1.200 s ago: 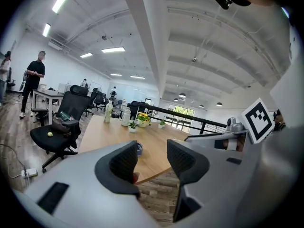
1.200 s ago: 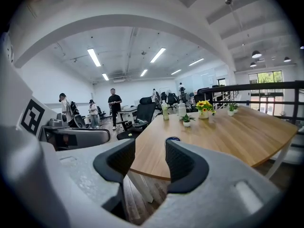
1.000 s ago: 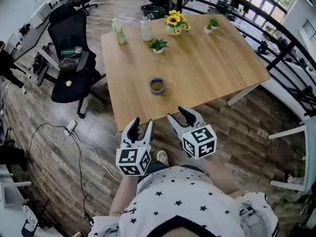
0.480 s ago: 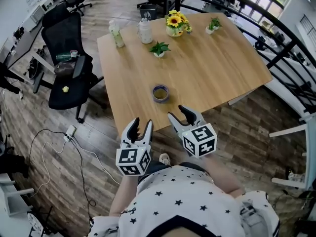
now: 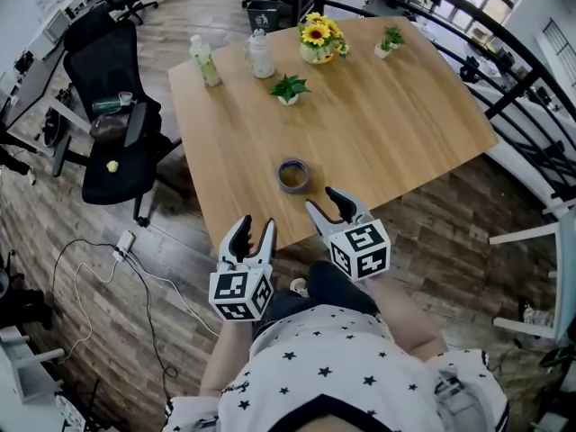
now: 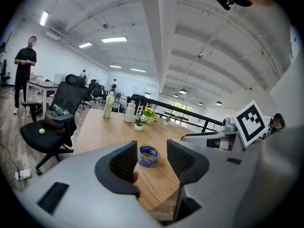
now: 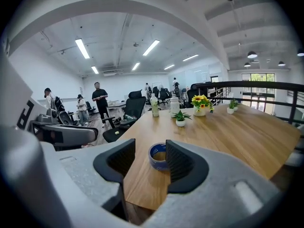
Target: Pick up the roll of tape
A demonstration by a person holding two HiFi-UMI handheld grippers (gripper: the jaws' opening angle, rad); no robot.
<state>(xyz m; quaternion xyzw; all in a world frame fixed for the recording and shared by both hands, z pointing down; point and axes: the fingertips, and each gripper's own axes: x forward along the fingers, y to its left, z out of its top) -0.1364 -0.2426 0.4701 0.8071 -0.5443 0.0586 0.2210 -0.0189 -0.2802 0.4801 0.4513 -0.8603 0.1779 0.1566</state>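
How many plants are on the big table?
3. The sunflower pot sits at the far edge, a small corner plant is to its right, and a leafy green plant is closer to the middle. None seems hidden.

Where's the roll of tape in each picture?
Head view: roll of tape near the table's near edge.
Left gripper view: low centre, seen through the gap between the fingers.
Right gripper view: low centre, partly behind the fingers.
Shared landmark: sunflowers at the table's far side.
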